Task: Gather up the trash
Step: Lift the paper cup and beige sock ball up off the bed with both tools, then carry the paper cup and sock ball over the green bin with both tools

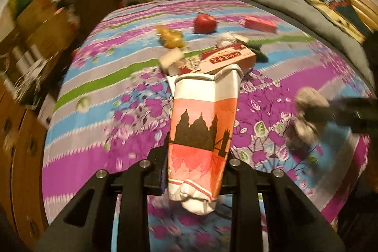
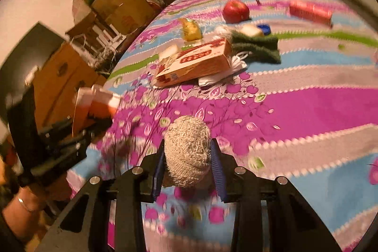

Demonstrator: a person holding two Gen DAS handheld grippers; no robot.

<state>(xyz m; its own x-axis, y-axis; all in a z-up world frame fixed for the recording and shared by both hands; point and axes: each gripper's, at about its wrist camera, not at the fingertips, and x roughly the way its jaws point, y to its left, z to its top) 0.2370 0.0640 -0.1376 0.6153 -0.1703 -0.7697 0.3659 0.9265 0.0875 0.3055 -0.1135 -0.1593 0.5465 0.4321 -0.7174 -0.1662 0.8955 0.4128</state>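
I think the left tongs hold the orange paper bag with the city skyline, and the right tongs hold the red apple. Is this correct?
Not quite. The left tongs do hold the orange paper bag, but the right tongs are closed on a grey knitted ball, not the apple. The red apple lies free on the flowered cloth, far from both tongs. The right wrist view shows it.

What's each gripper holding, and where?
Left gripper: paper cup, clamped across its lower body. Right gripper: crumpled grey wad, squeezed at its sides.
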